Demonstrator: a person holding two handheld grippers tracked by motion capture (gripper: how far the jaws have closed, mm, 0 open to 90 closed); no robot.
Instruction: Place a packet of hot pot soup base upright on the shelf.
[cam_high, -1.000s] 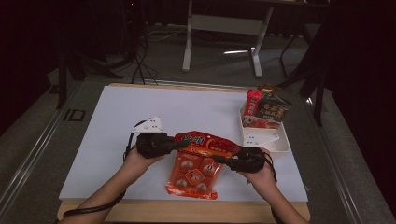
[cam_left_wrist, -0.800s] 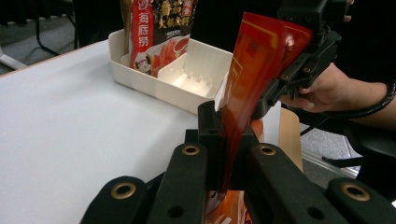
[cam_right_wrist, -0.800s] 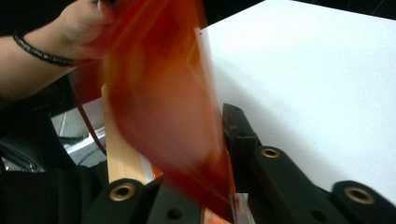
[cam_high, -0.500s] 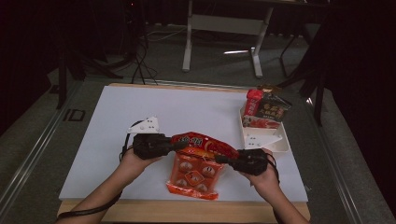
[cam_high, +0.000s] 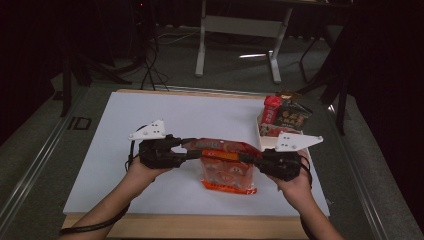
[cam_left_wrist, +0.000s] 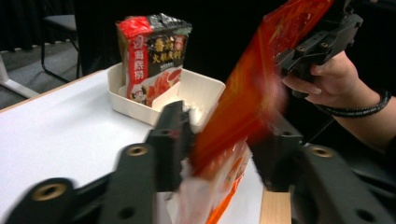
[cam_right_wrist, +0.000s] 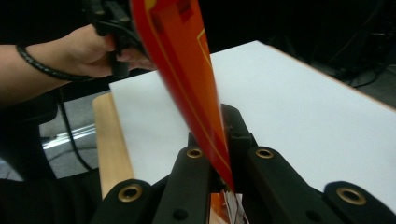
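An orange snack bag (cam_high: 225, 172) hangs between my two grippers above the front of the white table (cam_high: 190, 115). My right gripper (cam_high: 251, 159) is shut on the bag's right top edge; in the right gripper view its jaws (cam_right_wrist: 218, 140) pinch the thin orange edge (cam_right_wrist: 187, 70). My left gripper (cam_high: 192, 146) sits at the bag's left top corner. Its jaws have just been opening: in the left gripper view they (cam_left_wrist: 224, 140) stand apart with the bag (cam_left_wrist: 243, 102) loose between them. The right gripper (cam_left_wrist: 322, 42) holds the bag's far end there.
A cream tray (cam_high: 267, 142) stands at the back right, just behind my right hand, with an upright noodle packet (cam_high: 292, 117) and a red packet (cam_high: 271, 110) in it. A wooden strip (cam_high: 200, 227) runs along the table's front edge. Table legs and cables lie beyond.
My left jaws have opened off the bag's corner. My right hand has risen with the bag, so the bag hangs steeper.
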